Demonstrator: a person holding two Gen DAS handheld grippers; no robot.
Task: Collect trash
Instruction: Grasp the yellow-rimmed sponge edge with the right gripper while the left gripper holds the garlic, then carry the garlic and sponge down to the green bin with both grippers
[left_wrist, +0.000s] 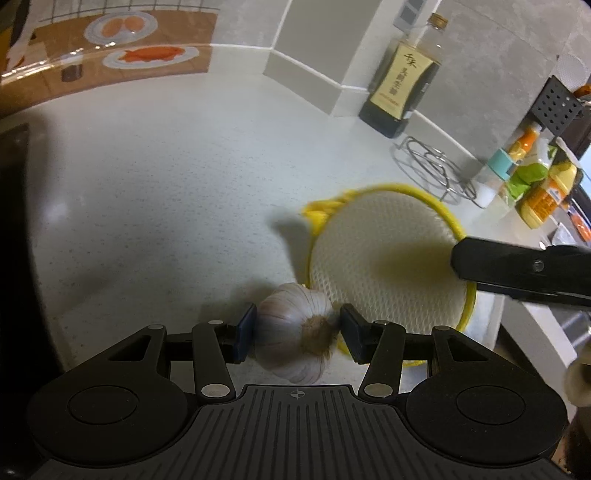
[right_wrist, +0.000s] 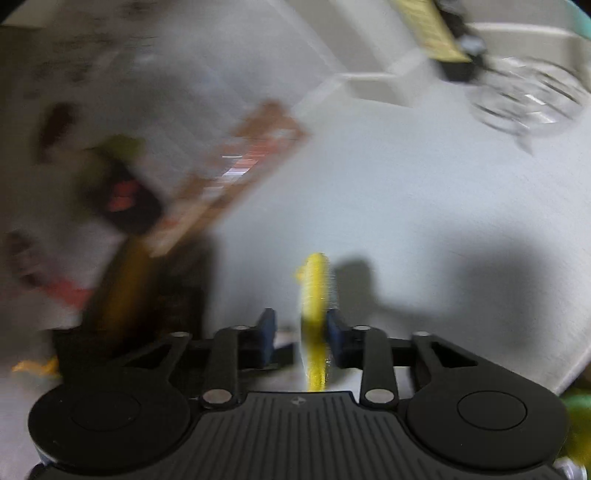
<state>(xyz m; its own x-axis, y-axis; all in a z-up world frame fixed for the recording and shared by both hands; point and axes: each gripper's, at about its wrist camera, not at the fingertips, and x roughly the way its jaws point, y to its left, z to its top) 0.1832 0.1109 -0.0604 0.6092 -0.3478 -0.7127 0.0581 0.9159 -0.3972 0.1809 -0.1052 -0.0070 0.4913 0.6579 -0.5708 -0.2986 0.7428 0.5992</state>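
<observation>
White, purple-streaked garlic bulb (left_wrist: 295, 332) clamped in left tool (left_wrist: 297, 334); right tool's (right_wrist: 301, 338) grip unclear.

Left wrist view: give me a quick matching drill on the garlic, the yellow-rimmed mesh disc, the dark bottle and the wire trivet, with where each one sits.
Things:
1. garlic bulb
2. yellow-rimmed mesh disc
3. dark bottle
4. wire trivet

Places:
A. upright at the wall corner
B. between the left gripper's pads
C. on the counter in front of the bottle
D. rim in the right gripper

Pairs: 1-B, 2-D, 3-A, 4-C
</observation>
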